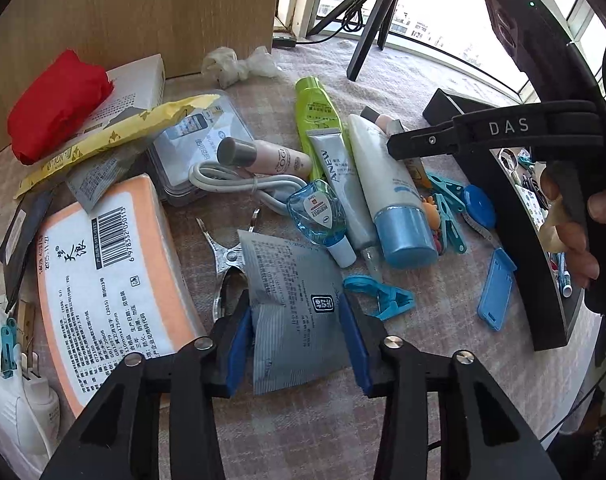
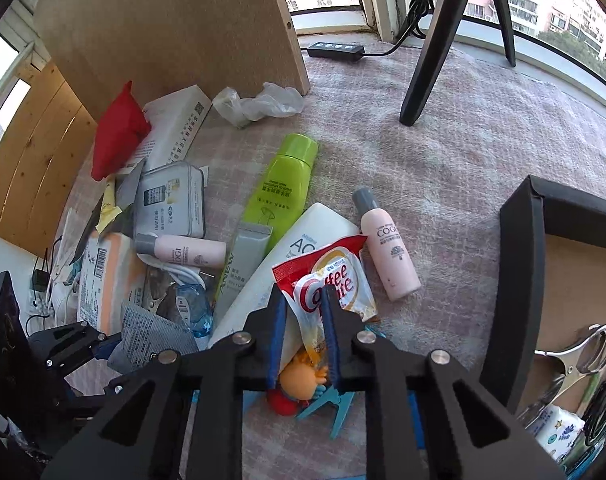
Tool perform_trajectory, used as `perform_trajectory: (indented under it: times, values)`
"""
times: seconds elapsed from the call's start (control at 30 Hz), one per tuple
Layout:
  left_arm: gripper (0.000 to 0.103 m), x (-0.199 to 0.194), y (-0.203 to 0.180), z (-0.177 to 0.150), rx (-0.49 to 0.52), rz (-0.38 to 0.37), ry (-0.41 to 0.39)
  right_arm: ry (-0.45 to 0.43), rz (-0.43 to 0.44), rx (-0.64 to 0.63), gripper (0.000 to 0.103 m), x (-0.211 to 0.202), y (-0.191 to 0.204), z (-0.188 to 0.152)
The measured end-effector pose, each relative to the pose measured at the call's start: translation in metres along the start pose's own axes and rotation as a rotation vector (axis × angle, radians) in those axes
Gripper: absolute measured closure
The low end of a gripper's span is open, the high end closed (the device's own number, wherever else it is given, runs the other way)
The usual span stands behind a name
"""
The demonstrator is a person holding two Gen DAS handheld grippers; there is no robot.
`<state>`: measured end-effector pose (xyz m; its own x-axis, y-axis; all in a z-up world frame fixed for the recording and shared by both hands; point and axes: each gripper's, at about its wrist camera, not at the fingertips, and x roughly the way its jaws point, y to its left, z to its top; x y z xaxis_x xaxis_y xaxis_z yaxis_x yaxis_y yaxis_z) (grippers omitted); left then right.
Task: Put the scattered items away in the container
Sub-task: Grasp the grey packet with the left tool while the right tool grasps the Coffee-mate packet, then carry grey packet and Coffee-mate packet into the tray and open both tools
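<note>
My left gripper (image 1: 297, 344) is shut on a grey sachet (image 1: 291, 304), its blue pads on both sides of it. My right gripper (image 2: 303, 336) is shut on a red-and-white Coffee-mate sachet (image 2: 327, 280) above a small orange doll (image 2: 301, 380). The black container (image 2: 519, 280) stands at the right with a metal clip (image 2: 583, 352) and small items inside; it also shows in the left wrist view (image 1: 503, 184). Scattered tubes lie between: a green bottle (image 1: 317, 116), a white tube with a blue cap (image 1: 387, 188), a pink bottle (image 2: 387, 256).
An orange tissue pack (image 1: 111, 280), red pouch (image 1: 55, 108), white cable (image 1: 243, 184), metal clip (image 1: 223, 256) and blue clothes pegs (image 1: 383, 296) lie on the pink cloth. A wooden board (image 2: 175, 24) stands behind. A tripod leg (image 2: 435, 48) stands at the back.
</note>
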<state>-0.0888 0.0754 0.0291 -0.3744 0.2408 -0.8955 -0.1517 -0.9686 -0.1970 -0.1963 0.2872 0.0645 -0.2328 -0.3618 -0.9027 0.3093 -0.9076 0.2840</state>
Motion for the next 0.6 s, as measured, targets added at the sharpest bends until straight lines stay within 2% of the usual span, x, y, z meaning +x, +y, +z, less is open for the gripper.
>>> perform_trajectory:
  times: [0.07,0.23,0.6]
  values:
    - [0.085,-0.001,0.001,-0.001,-0.016,-0.035,-0.005,-0.008,-0.002,0.005,0.093,-0.003,-0.002,-0.001]
    - [0.095,-0.006,-0.005,-0.001,-0.026,-0.053,-0.021,-0.039,0.018,0.031,0.097,-0.016,-0.011,-0.002]
    - [0.096,-0.032,-0.009,0.004,-0.042,-0.070,-0.080,-0.092,0.066,0.072,0.099,-0.048,-0.028,-0.013]
